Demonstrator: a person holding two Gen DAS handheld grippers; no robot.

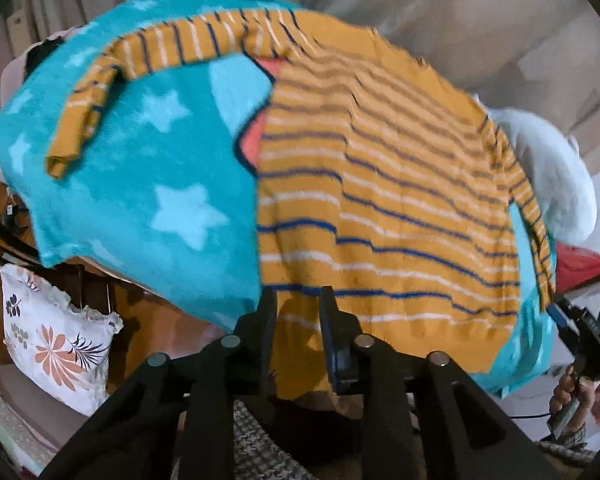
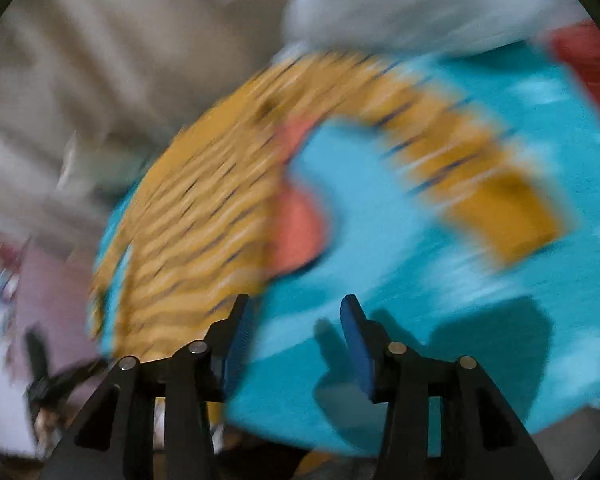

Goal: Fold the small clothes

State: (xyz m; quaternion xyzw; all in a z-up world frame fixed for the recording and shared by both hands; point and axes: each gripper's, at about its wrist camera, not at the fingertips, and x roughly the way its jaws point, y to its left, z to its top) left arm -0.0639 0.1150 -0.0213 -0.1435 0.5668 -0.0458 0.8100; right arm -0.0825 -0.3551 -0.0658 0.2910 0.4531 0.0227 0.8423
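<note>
**Striped sweater on star blanket**

The mustard striped sweater (image 1: 380,208) lies flat on a teal star blanket (image 1: 140,184). Left gripper (image 1: 298,300), slightly parted, straddles its hem; right gripper (image 2: 296,312) gapes empty. Floral pillow (image 1: 56,336) at eight o'clock, white cushion (image 1: 552,176) at three.

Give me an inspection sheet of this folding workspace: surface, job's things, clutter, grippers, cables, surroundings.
Surface: teal star-print blanket spread as the folding surface.
Job's things: mustard striped sweater lying flat on the blanket, one sleeve stretched out to the side, a coral patch at its edge.
Clutter: white pillow and something red beyond the blanket.
Grippers: left gripper over the sweater's hem, jaws narrowly apart, hem cloth between them, grip unclear; right gripper open, nothing between its jaws, view blurred.
Cables: thin dark cable near the person's hand.
Surroundings: beige curtain; floral pillow lower down.
</note>
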